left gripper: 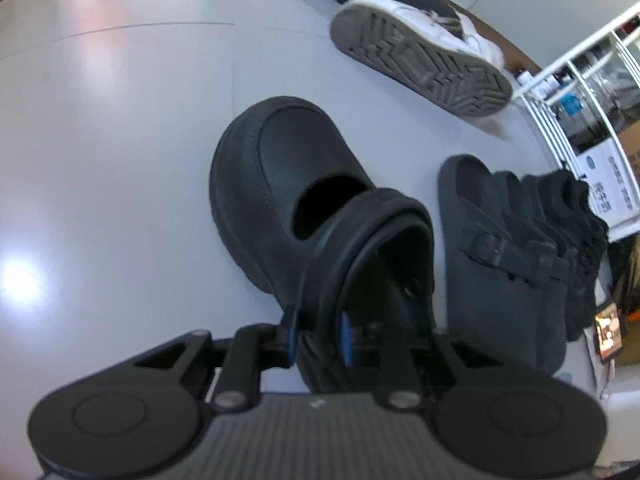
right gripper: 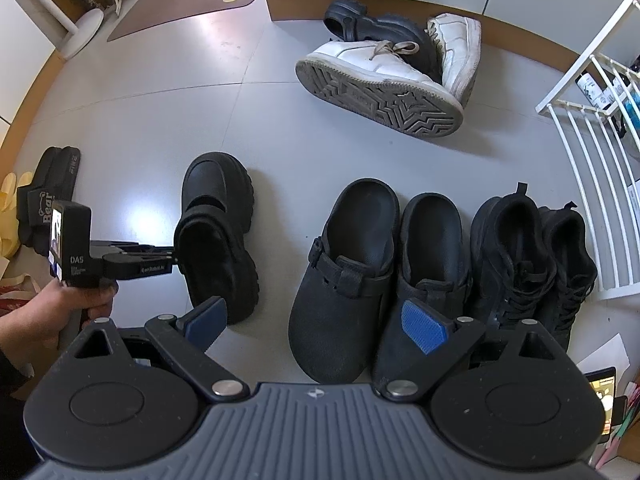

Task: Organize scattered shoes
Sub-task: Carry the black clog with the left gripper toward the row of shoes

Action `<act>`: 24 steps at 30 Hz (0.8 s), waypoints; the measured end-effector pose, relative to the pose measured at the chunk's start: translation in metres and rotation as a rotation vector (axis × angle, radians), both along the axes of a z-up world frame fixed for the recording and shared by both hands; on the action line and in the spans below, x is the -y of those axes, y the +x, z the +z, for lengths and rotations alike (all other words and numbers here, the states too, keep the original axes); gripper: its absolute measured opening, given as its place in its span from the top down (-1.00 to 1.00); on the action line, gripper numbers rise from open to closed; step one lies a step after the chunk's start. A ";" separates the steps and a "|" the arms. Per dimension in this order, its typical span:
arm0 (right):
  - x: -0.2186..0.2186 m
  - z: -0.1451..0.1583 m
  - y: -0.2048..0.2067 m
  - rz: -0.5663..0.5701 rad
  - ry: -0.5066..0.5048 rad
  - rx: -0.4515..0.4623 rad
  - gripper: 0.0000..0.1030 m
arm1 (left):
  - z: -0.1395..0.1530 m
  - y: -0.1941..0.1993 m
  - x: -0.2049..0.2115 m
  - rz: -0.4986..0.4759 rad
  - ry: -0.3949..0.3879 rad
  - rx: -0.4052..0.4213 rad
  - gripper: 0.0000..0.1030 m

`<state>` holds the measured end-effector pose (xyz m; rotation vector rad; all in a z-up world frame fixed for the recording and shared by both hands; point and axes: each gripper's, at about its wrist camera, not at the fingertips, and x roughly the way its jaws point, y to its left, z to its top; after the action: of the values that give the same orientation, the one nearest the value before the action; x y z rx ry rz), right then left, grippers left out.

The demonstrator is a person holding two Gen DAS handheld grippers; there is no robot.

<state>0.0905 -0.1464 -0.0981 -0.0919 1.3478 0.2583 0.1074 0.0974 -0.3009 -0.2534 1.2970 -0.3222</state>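
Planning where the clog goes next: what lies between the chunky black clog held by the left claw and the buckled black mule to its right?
Bare grey floor separates the chunky clog from the buckled mule, as the right wrist view shows.

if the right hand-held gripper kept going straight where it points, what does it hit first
Most likely the suede buckle clog right ahead between its open fingers; depth is unclear, so its pair beside it could be touched too.

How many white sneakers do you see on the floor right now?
2. One white sneaker lies tipped on its side, sole showing, near the far wall; the second white sneaker sits right behind it, beside a black clog. More could be hidden outside the frame.
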 end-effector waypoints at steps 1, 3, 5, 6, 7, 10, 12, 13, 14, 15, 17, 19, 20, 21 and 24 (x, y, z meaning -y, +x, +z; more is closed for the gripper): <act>-0.001 -0.001 0.000 0.001 -0.001 -0.001 -0.89 | -0.001 -0.002 0.004 -0.012 -0.007 -0.004 0.55; -0.001 -0.001 0.000 0.003 -0.001 -0.001 -0.89 | -0.002 -0.005 0.011 -0.038 -0.017 -0.012 0.54; -0.001 -0.001 -0.001 0.005 -0.001 -0.001 -0.89 | -0.002 -0.007 0.015 -0.060 -0.032 -0.025 0.52; -0.002 -0.001 -0.001 0.005 -0.002 -0.002 -0.89 | -0.002 -0.008 0.018 -0.076 -0.047 -0.035 0.50; -0.002 -0.001 -0.001 0.006 -0.002 -0.003 -0.89 | -0.001 -0.008 0.021 -0.093 -0.066 -0.044 0.47; -0.002 -0.001 -0.001 0.009 -0.004 -0.004 -0.89 | 0.004 -0.006 0.025 -0.133 -0.077 -0.038 0.48; -0.003 -0.001 0.000 0.011 -0.004 -0.004 -0.89 | 0.011 -0.005 0.024 -0.143 -0.071 -0.021 0.46; -0.003 -0.001 0.000 0.011 -0.004 -0.005 -0.89 | 0.014 -0.005 0.021 -0.140 -0.071 -0.014 0.46; -0.003 -0.002 0.000 0.010 -0.003 -0.006 -0.89 | 0.018 -0.005 0.017 -0.135 -0.078 -0.010 0.46; -0.002 -0.002 0.000 0.010 -0.003 -0.007 -0.89 | 0.020 -0.005 0.014 -0.129 -0.083 -0.008 0.46; -0.003 -0.002 0.000 0.011 -0.002 -0.008 -0.89 | 0.026 -0.004 0.008 -0.119 -0.081 -0.004 0.44; -0.003 -0.003 -0.001 0.013 -0.001 -0.011 -0.89 | 0.033 -0.002 0.003 -0.114 -0.067 0.012 0.30; -0.004 -0.003 -0.001 0.015 0.000 -0.012 -0.89 | 0.037 -0.001 0.002 -0.113 -0.063 0.021 0.23; -0.004 -0.003 -0.001 0.016 0.001 -0.013 -0.89 | 0.040 -0.001 0.002 -0.115 -0.062 0.030 0.08; -0.005 -0.005 -0.003 0.012 0.002 -0.018 -0.89 | 0.048 0.000 0.002 -0.122 -0.066 0.047 -0.09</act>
<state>0.0875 -0.1410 -0.1031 -0.0964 1.3656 0.2717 0.1069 0.0956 -0.2524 -0.2216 1.2593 -0.4721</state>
